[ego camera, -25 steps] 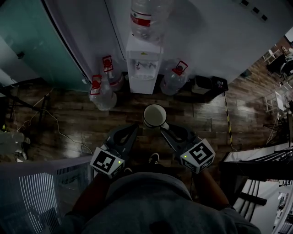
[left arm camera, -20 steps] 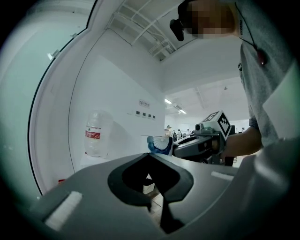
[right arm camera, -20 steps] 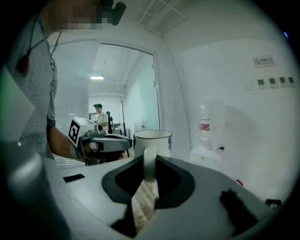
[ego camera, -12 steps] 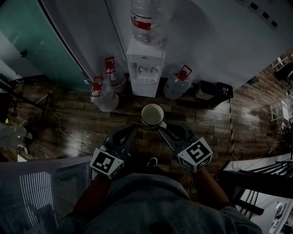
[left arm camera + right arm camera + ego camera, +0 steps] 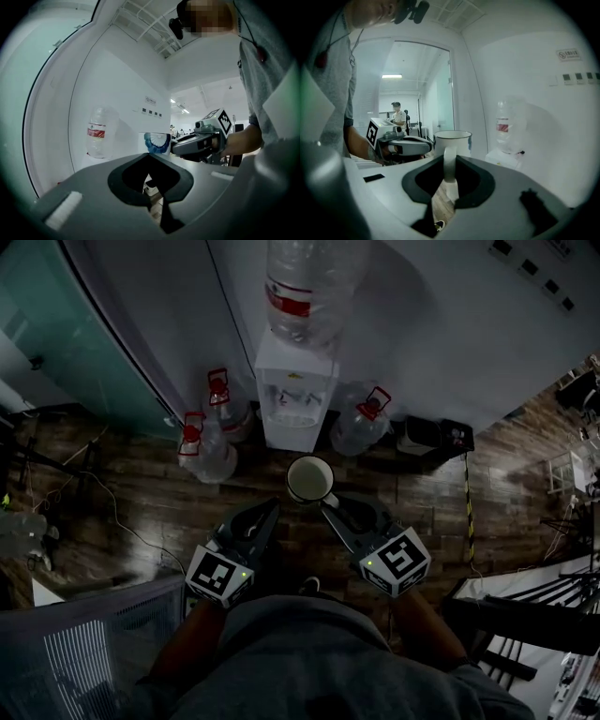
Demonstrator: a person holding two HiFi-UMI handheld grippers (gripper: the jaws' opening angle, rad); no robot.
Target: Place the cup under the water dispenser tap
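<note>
A white enamel cup (image 5: 310, 480) hangs upright in the air in front of the white water dispenser (image 5: 292, 395), which carries an upturned bottle (image 5: 305, 287). My right gripper (image 5: 328, 505) is shut on the cup's handle (image 5: 449, 164), and the cup (image 5: 452, 140) stands just beyond its jaws. The dispenser's tap recess (image 5: 291, 407) is still some way ahead of the cup. My left gripper (image 5: 270, 509) is level beside it to the left, shut and holding nothing. From the left gripper view the cup (image 5: 157, 143) and the right gripper (image 5: 187, 145) show at the right.
Three water jugs with red caps stand on the wooden floor: two to the left (image 5: 208, 451) (image 5: 228, 404) of the dispenser and one to the right (image 5: 361, 423). A black box (image 5: 431, 437) sits further right. A teal glass wall (image 5: 56, 343) runs along the left. A cable (image 5: 122, 521) crosses the floor.
Both grippers and the cup have moved forward toward the dispenser, which now appears closer. The grip on the cup's handle is unchanged.
</note>
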